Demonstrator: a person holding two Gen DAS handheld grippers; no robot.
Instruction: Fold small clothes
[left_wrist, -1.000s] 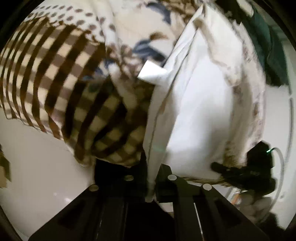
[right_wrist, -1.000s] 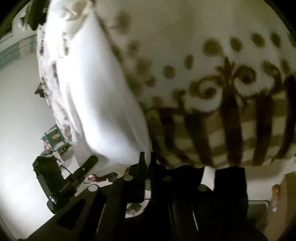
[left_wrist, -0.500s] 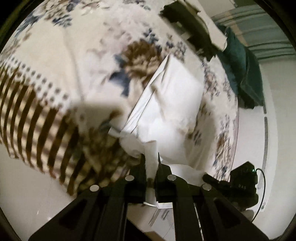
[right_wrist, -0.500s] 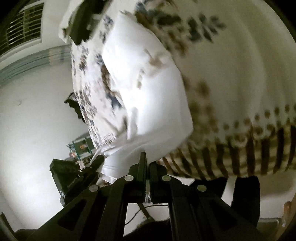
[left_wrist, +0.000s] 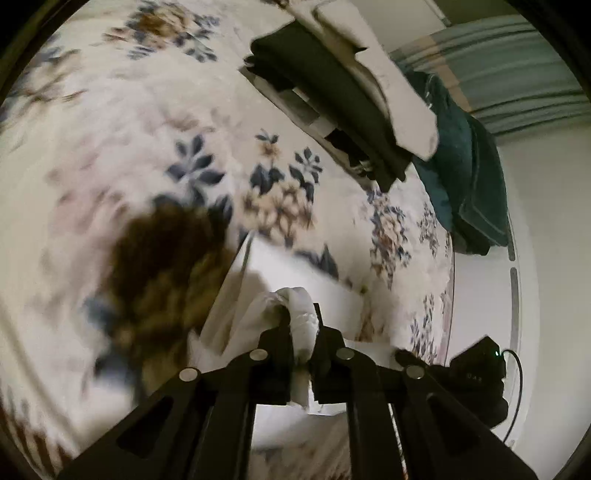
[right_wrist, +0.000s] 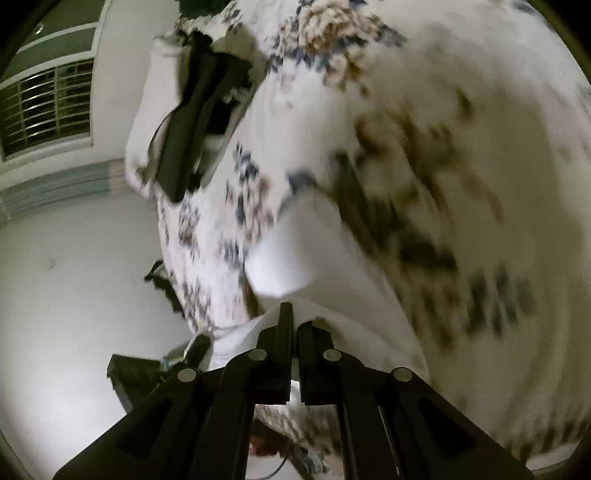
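Observation:
A white garment (left_wrist: 306, 291) lies folded over on the floral bedspread (left_wrist: 147, 122). My left gripper (left_wrist: 302, 325) is shut on a bunched white edge of it, low over the bed. In the right wrist view the same white garment (right_wrist: 280, 258) hangs in a rounded fold just ahead of my right gripper (right_wrist: 295, 325), which is shut on its edge. The far part of the garment is blurred by motion in both views.
A stack of folded dark and light clothes (left_wrist: 343, 85) sits at the back of the bed, also in the right wrist view (right_wrist: 195, 118). A dark green cloth (left_wrist: 465, 177) lies at the bed's right edge. A black device with a cable (left_wrist: 476, 380) is on the floor.
Both grippers have swung forward over the bed with the white garment in them. The striped bed border has dropped out of view and the clothes stack has come into view.

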